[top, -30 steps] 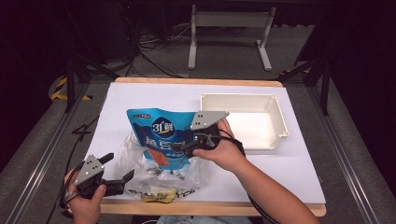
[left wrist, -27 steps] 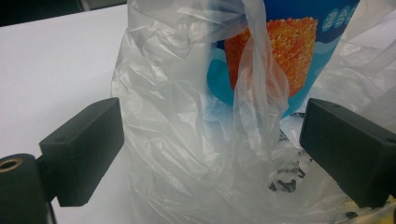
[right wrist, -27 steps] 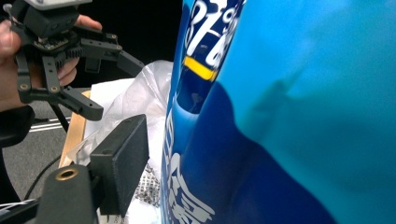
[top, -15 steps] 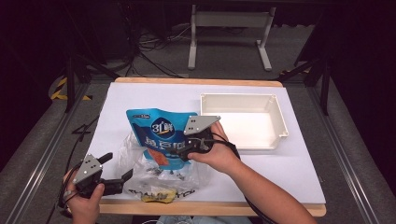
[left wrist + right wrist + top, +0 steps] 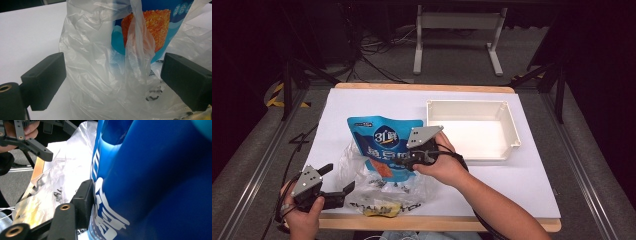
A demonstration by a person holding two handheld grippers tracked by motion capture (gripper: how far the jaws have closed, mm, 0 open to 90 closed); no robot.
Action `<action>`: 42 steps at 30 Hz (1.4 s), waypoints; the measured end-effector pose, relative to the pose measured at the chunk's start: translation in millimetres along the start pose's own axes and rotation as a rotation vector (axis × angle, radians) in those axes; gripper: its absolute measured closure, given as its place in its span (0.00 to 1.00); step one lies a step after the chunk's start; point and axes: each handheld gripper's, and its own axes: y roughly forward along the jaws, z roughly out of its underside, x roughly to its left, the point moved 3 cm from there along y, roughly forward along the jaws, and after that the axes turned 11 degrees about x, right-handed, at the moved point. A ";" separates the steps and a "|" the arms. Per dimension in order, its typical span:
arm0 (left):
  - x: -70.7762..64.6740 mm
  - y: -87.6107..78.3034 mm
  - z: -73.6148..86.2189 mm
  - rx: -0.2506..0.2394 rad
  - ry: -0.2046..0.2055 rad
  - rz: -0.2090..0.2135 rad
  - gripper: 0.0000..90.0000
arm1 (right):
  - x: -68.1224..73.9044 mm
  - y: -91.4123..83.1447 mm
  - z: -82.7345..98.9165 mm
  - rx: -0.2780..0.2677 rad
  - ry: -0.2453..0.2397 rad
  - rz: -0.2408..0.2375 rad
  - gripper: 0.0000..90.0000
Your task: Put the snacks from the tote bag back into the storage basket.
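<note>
White table (image 5: 532,175): right gripper (image 5: 408,161) clamps blue pouch (image 5: 384,145); left gripper (image 5: 339,192) spread at plastic bag (image 5: 362,170) edge.

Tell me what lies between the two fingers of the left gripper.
Crumpled clear plastic bag stands in the gap between the open fingers, with the blue pouch behind it, in the left gripper view.

Blue pouch (image 5: 384,145), clear bag (image 5: 377,185), white tray (image 5: 512,132)

Pouch (image 5: 384,145) left of tray (image 5: 512,131)
</note>
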 end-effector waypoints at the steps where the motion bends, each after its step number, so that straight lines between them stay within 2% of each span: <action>1: -0.1 0.1 0.0 0.000 0.000 0.001 0.08 | -0.1 0.0 -0.1 0.005 0.000 0.001 0.57; 6: -0.6 0.2 -0.2 0.000 0.000 0.002 0.08 | 0.6 0.0 -0.3 0.022 0.001 -0.004 0.59; 13: -0.7 0.1 -0.1 -0.001 -0.002 0.001 0.08 | -1.2 0.1 0.4 0.018 0.006 -0.012 0.62; 22: 0.0 -0.1 0.0 -0.002 -0.002 -0.001 0.08 | 1.8 0.0 -1.5 0.033 0.018 0.006 0.65; 30: 0.5 -0.6 0.0 -0.005 -0.001 -0.003 0.08 | 4.1 0.1 -2.5 0.034 0.010 0.020 0.66; 37: 1.5 -0.1 0.4 -0.002 0.000 -0.002 0.08 | 7.7 -0.4 -8.2 0.026 -0.010 0.031 0.67; 42: 1.9 -1.0 0.2 -0.009 0.001 -0.005 0.08 | 9.1 -9.2 -21.3 0.017 -0.046 0.036 0.67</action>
